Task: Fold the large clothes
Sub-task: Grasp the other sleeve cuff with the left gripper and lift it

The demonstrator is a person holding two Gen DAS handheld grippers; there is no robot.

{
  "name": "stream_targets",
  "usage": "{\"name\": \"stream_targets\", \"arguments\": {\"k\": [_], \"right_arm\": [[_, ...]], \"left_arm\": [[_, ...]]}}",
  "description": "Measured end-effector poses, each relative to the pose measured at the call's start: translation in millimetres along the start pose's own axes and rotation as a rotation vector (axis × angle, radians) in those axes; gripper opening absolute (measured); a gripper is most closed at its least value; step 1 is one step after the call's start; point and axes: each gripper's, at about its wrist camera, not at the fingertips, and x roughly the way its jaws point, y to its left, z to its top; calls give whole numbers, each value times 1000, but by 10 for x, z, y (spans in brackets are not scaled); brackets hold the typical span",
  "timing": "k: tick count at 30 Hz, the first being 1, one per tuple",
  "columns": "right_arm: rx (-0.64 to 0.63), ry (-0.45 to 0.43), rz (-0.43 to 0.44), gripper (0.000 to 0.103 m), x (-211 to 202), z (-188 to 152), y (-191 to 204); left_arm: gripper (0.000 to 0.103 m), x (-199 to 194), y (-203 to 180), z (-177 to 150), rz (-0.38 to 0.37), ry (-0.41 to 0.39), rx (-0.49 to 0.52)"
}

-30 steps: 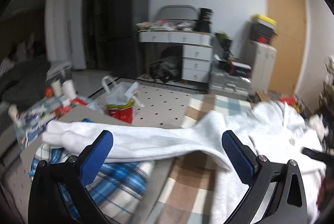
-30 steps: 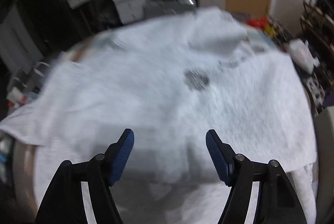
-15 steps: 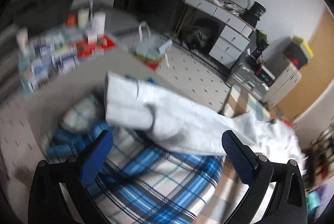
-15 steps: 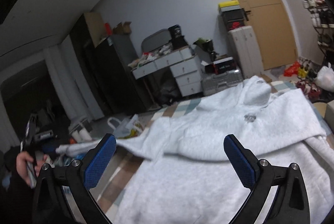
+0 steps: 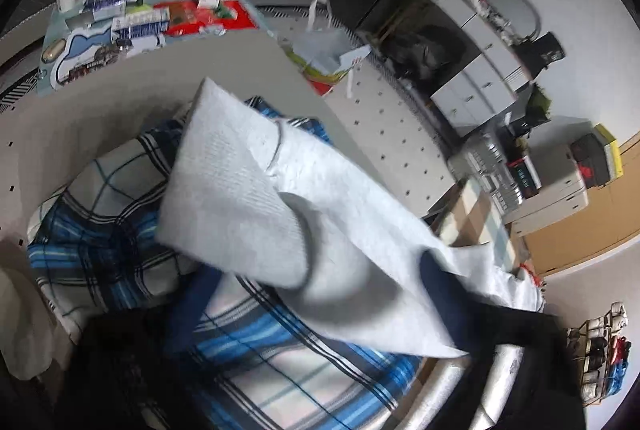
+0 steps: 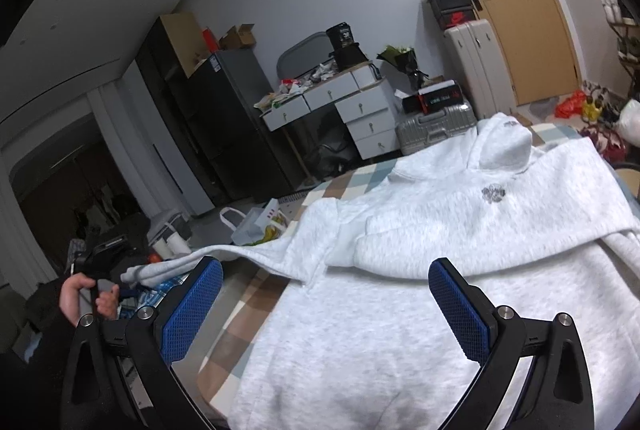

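A light grey hoodie (image 6: 420,270) lies on the checked table (image 6: 248,314), hood at the far end and folded part across its middle. Its left sleeve (image 6: 192,262) stretches left off the table. In the left wrist view that sleeve (image 5: 280,205) hangs over a blue plaid garment (image 5: 120,242), its cuff end near the middle. My left gripper (image 5: 312,306) has its blue fingers (image 5: 188,310) wide apart with the sleeve draped between and over them. My right gripper (image 6: 324,314) is open and empty above the hoodie's lower body.
A grey couch seat (image 5: 100,97) lies under the plaid garment. A side table with cartons and cups (image 5: 132,9) stands at far left. White drawers (image 6: 360,109), a dark fridge (image 6: 224,125), suitcases (image 6: 472,69) and a wooden door (image 6: 520,9) line the far wall. A bag (image 6: 256,226) sits on the floor.
My left gripper has tilted down and closed in on the sleeve cuff, which now lies between its fingers. My right gripper rose off the hoodie and opened wider, then held still.
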Motion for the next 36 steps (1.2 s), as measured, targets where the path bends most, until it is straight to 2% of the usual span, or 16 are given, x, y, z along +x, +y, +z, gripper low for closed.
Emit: {"name": "stream_targets", "arguments": {"k": [2,3,7,11,14,18,21,26,30,32,36], "right_arm": [[-4,-4,5,103,-16,-5,20],[-9,-8,5,103,-29,-5,34],[-42,-20,8,103,-65,-9,99],[-68,-22,0,103,-64,-24,136],[-72,-4,-9,103,-26,-33,132],[-68,1,-17,103,-13,-36,88],[-58,-4,-34,103,-27,-24,28],[-10,-23,-51,103,-104,44,-121],[52,-82,-72,103,-285,169,-263],[112,-126,-129,103,-442,190,-404],[208,-163,-260,103,-701,156,-703]], "left_arm": [[17,102,106,16,-12,66,-33],[12,94,159,38,-27,67,-47],[10,-114,64,230,-89,14,-42],[9,-490,-332,522,-92,-118,67],[9,-710,-658,674,-118,-170,137],[8,-901,-1057,710,-148,-220,233],[8,-1041,-1287,637,-221,-250,313],[8,-1394,-1773,212,-364,-291,519],[8,-1700,-2408,-436,-475,-297,747],[8,-1753,-2763,-808,-509,-266,839],[8,-1628,-3550,-1695,-600,-137,1019]]}}
